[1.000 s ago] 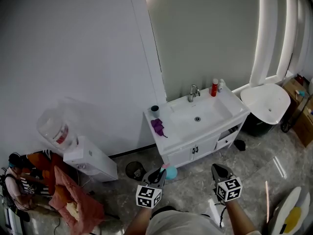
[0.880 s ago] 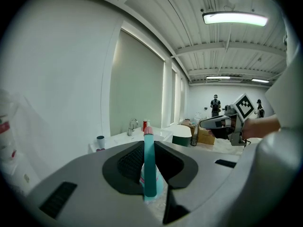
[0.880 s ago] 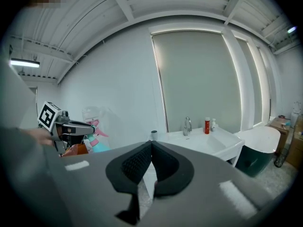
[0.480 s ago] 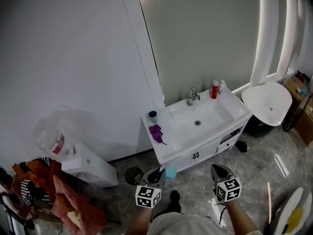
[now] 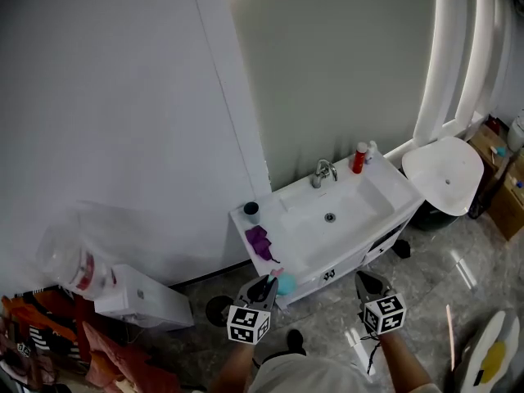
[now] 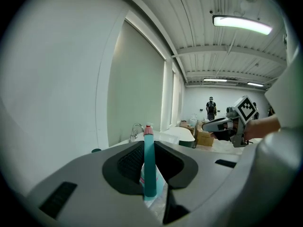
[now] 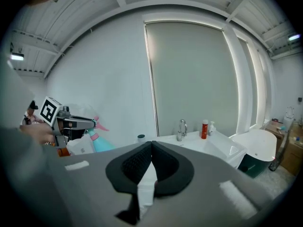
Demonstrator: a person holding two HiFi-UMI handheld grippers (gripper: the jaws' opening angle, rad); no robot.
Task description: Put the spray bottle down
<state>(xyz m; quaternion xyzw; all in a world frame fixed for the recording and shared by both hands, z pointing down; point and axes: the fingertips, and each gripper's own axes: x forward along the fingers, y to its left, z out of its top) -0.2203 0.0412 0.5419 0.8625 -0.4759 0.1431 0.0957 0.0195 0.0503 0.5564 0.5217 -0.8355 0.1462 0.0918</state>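
Observation:
A turquoise spray bottle [image 5: 283,283] with a pink nozzle sits in my left gripper [image 5: 266,286], which is shut on it. In the left gripper view the bottle [image 6: 149,169] stands upright between the jaws. The right gripper view shows the bottle [image 7: 97,143] hanging under the left gripper [image 7: 78,123]. My right gripper [image 5: 366,283] is level beside it, jaw tips together [image 7: 151,145], with a white cloth [image 5: 354,347] hanging from it. Both point at the white vanity [image 5: 385,178], whose front edge lies just ahead of the bottle.
On the vanity are a faucet [image 5: 322,172], a red bottle [image 5: 359,158], a dark cup [image 5: 251,210] and a purple cloth [image 5: 260,240]. A white tub [image 5: 446,174] stands right of it. A white water dispenser [image 5: 143,305] and a dark bin [image 5: 219,309] are on the left.
Both grippers have moved forward toward the vanity, which now lies closer. The bottle stays held. The seated person at the lower left has dropped out of view.

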